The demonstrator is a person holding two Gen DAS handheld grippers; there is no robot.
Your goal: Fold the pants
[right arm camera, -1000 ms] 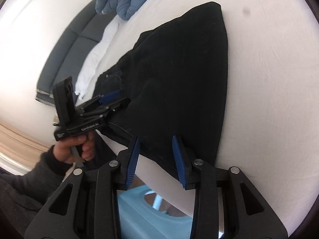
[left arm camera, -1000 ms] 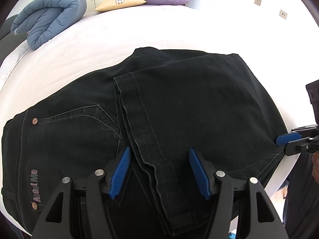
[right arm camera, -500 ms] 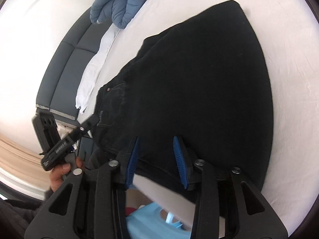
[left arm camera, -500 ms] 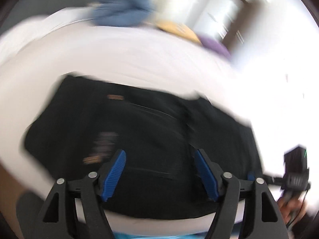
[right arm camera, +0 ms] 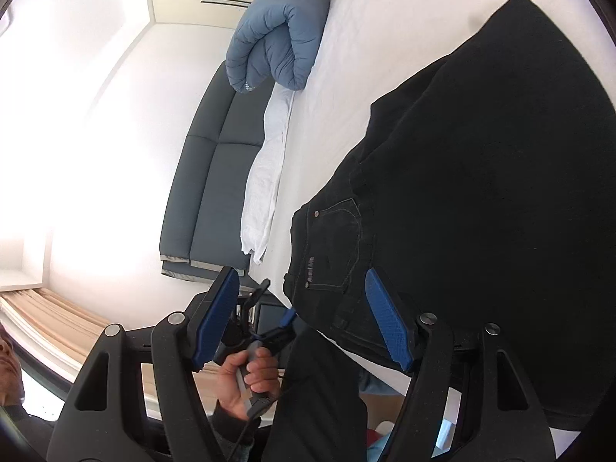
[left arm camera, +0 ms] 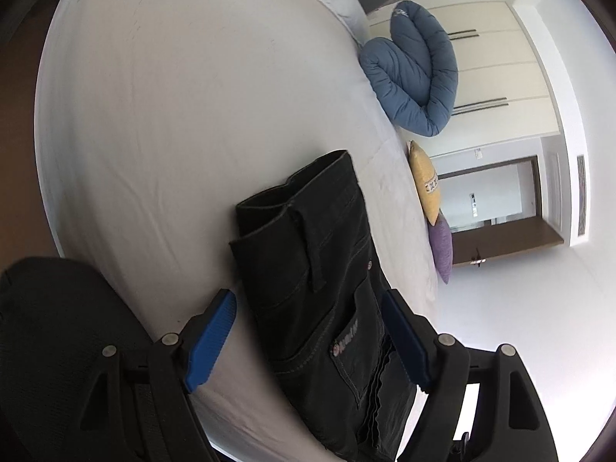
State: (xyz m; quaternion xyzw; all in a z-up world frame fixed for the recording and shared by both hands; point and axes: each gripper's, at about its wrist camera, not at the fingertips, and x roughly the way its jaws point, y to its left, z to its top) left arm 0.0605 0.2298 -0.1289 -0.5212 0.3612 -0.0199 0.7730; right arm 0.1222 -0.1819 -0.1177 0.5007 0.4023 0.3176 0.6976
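Observation:
The black jeans (left arm camera: 327, 288) lie folded on the white bed (left arm camera: 173, 115), with the waistband and a logo pocket near the bed's edge. They also show in the right wrist view (right arm camera: 481, 192). My left gripper (left arm camera: 312, 342) is open and empty, its blue pads on either side of the folded stack, above it. My right gripper (right arm camera: 308, 319) is open and empty, off the bed's edge by the waistband corner. In the right wrist view the left gripper (right arm camera: 277, 319) appears, held in a hand, near that corner.
A rolled blue duvet (left arm camera: 415, 73) lies at the bed's far side, with a yellow pillow (left arm camera: 425, 184) and a purple pillow (left arm camera: 441, 246) beside it. A grey sofa (right arm camera: 215, 177) with a white cloth (right arm camera: 265, 177) stands along the bed. Wardrobe doors and a doorway are behind.
Both grippers have swung to new angles and pulled back from the jeans. The right gripper has opened wider. The left gripper moved round to the waistband end.

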